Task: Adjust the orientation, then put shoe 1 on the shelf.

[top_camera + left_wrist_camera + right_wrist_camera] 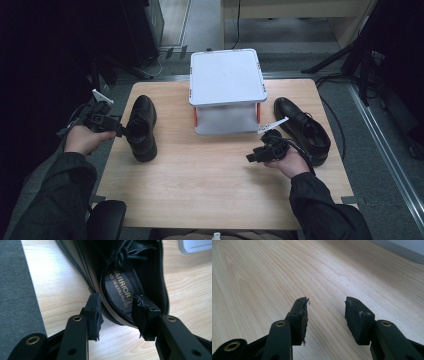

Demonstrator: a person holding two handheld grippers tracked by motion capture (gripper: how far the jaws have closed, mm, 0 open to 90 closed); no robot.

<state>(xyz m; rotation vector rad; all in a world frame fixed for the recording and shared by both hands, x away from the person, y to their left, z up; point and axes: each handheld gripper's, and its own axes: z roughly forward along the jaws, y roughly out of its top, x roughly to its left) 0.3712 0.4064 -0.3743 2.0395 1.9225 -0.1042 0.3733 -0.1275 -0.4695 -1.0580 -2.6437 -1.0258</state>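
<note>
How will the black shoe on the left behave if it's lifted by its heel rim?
The left shoe would likely hang toe-down, since the left gripper straddles only its heel rim. Its glossy leather looks smooth, so it might slip. It appears stiff enough to keep its shape.

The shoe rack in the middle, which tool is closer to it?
Right. The right tool hovers just in front of the shoe rack, while the left tool is off to its side, at the left shoe.

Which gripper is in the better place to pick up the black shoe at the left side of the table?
The left gripper. Its open jaws already straddle the side wall of the black leather lace-up shoe. The right gripper is open too, over bare light wooden table, far from it.
</note>
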